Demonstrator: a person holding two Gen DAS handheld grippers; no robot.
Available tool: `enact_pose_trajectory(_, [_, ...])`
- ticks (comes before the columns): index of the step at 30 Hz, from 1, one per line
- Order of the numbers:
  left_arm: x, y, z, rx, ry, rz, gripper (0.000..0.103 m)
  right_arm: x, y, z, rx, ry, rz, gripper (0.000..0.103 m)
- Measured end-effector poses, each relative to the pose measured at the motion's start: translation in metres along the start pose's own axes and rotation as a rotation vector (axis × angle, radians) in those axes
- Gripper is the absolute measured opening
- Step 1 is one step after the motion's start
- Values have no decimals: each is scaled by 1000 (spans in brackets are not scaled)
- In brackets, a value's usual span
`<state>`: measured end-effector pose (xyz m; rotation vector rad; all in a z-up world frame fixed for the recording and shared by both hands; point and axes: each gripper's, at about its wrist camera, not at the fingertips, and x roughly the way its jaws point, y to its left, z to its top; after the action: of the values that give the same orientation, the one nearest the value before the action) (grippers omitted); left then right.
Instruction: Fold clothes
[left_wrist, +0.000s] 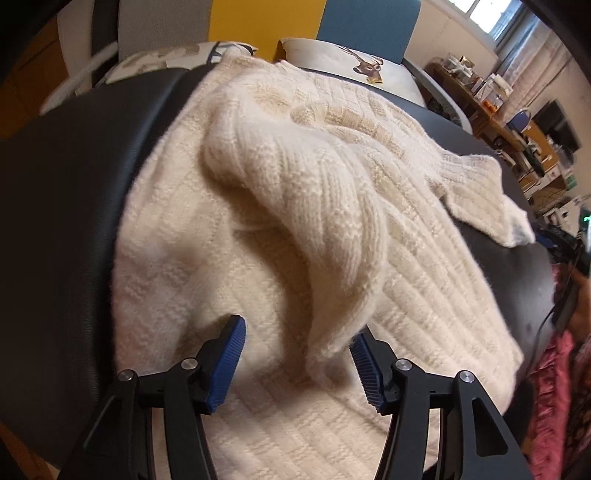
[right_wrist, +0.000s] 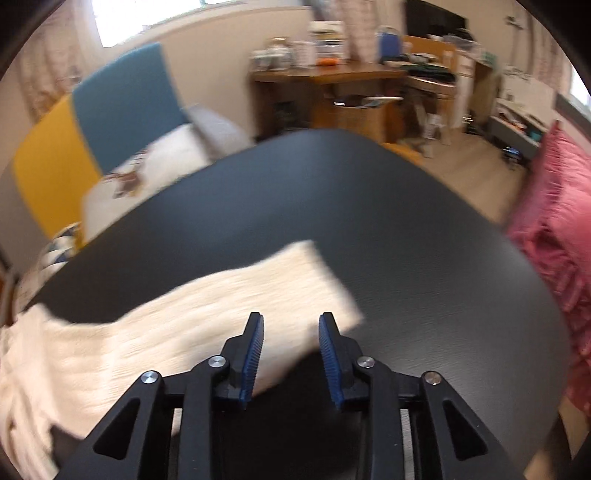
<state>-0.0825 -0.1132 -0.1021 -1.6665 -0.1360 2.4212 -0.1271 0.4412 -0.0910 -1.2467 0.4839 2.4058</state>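
A cream knitted sweater (left_wrist: 288, 192) lies spread over the black table (left_wrist: 66, 206). One sleeve is folded back across its body, the cuff end hanging near the lower middle. My left gripper (left_wrist: 297, 339) hovers open just above the body, its blue pads either side of that cuff, gripping nothing. In the right wrist view the other sleeve (right_wrist: 236, 306) stretches out flat over the black table (right_wrist: 424, 258). My right gripper (right_wrist: 291, 332) is open over the sleeve's cuff end, with nothing held. That view is motion-blurred.
A sofa with yellow and blue back cushions (left_wrist: 365, 26) and a deer-print pillow (left_wrist: 354, 62) stands behind the table. A cluttered wooden desk (right_wrist: 332, 77) lines the far wall. Pink fabric (right_wrist: 554, 206) lies at the table's right edge.
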Motion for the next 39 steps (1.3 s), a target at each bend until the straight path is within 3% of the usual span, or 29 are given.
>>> enact_pose_trajectory(7, [4,-2,0,3,15,13,62,29,-3,13,3,85,-37,38])
enact_pose_trajectory(9, [5,-1,1,-9,20,8,63,30,8,15,-35,68,-16,18])
enact_pose_trajectory(11, [5,-1,2,-18,25,4,63,29,13,19,-43,46,-32,6])
enact_pose_trajectory(17, [4,4,-1,-36,22,-3,65,29,9,35,-68,-24,-164,6])
enact_pose_trajectory(19, [3,5,-3,-38,20,-3,65,42,5,42,-56,-6,-192,6])
enact_pose_trajectory(23, [3,5,-7,-44,16,3,68,34,13,37,-99,-23,-232,19])
enact_pose_trajectory(30, [1,-2,-11,-58,27,-21,76,-42,122,-2,-263,-144,68,22])
enact_pose_trajectory(32, [0,-4,-13,-74,39,-51,76,-44,161,-20,-349,-118,124,22])
enact_pose_trajectory(34, [-2,-5,-18,-113,68,-136,76,-42,200,-39,-411,-78,183,22])
enact_pose_trajectory(39, [-5,-14,-42,-164,106,-241,76,-16,233,-69,-382,37,198,22])
